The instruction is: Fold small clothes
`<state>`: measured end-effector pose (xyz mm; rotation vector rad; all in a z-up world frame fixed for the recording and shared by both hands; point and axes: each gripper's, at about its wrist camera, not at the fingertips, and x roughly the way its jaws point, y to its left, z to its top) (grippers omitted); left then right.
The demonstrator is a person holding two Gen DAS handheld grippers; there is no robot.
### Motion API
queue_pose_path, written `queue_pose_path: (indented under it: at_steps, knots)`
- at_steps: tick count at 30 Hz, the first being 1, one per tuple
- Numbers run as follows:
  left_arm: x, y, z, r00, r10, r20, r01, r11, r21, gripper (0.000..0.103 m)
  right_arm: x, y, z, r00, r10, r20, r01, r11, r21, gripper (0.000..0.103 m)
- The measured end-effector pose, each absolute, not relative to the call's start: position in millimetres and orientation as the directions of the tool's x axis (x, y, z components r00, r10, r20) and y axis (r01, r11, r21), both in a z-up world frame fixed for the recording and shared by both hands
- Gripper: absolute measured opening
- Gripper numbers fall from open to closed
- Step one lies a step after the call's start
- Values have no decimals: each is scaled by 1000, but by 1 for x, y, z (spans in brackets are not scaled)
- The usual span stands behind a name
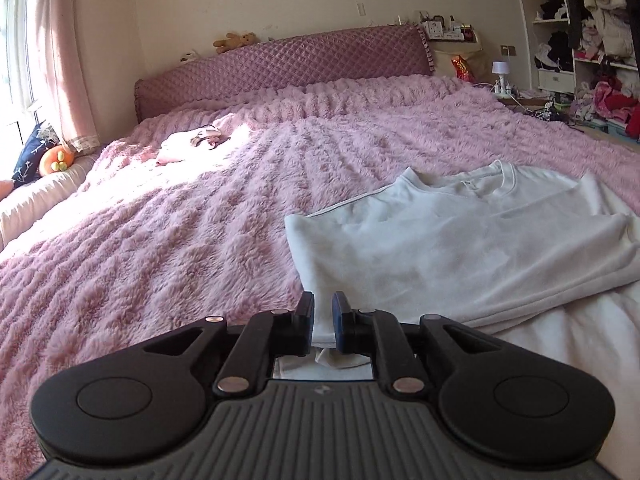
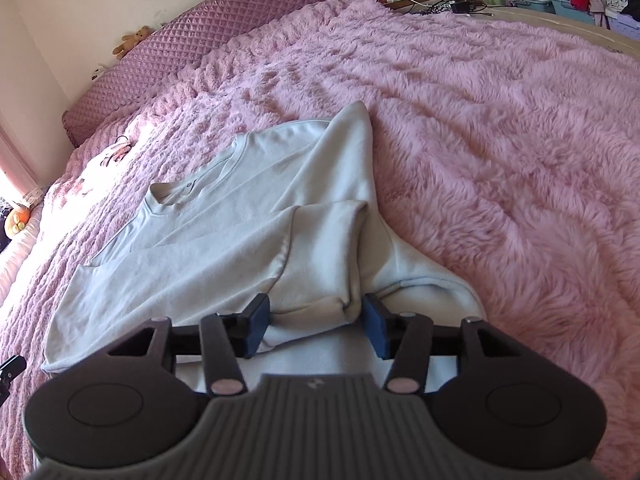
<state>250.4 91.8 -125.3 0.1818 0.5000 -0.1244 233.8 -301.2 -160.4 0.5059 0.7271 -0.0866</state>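
Note:
A white long-sleeved shirt [image 1: 460, 240] lies on the fluffy pink blanket [image 1: 160, 220], neckline toward the headboard, one side folded over the body. In the left wrist view my left gripper [image 1: 323, 316] hovers at the shirt's near left corner. Its jaws stand a narrow gap apart, and a bit of white cloth shows low between them without being pinched. In the right wrist view the shirt [image 2: 224, 248] has a sleeve folded across it. My right gripper [image 2: 316, 326] sits at the near hem, and a bunched fold of the white fabric fills the space between its blue pads [image 2: 256, 328].
A quilted purple headboard [image 1: 288, 64] with a teddy bear [image 1: 234, 40] runs along the far side. A small pale garment [image 1: 192, 142] lies in sunlight near the pillows. A bedside table with a lamp [image 1: 502, 72] and shelves of clothes [image 1: 592, 40] stand far right.

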Motion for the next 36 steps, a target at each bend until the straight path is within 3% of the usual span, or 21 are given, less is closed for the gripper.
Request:
queue_pose_path:
  at_steps: [1,6,10,12,15,17,20,23,28,32,36]
  knots:
    - [254,91,-126,870,-98,-484,174,978,114,16,233,-300,-160,749,93,-656,246,880,407,2]
    - [275,90,-133,843,-137,-521,153,988,-13,16,220,-297,-143,790,63,-609,211,905,368,2]
    - [297,100,-159,764,-93,-639,83,996,-45,18,223,-304,-160,744,80,-664,236,897,373,5]
    - [298,107,-164,751,-108,-651,74,994,-80,17,222,-305,-166,740,74,-669,249,893,375,10]
    - [292,108,-152,762,-119,-636,70,992,-102,17,216,-306,-157,756,31,-653,283,885,370,23]
    - [288,107,-137,794,-167,-585,101,984,-144,18,211,-304,-144,790,-10,-613,281,894,349,23]
    - [301,99,-119,821,-208,-532,139,976,-166,25,215,-296,-125,843,-32,-537,232,922,309,32]
    - [325,92,-118,822,-225,-524,146,971,-189,26,234,-288,-120,864,10,-503,162,941,298,33]
    - [368,93,-136,786,-222,-577,99,966,-238,26,273,-281,-134,837,85,-540,102,946,308,32]
    - [387,107,-159,745,-197,-637,22,962,-271,24,289,-284,-156,796,34,-604,162,950,267,32]
    - [391,113,-173,724,-209,-657,19,959,-284,20,286,-298,-168,793,31,-609,201,929,310,29]
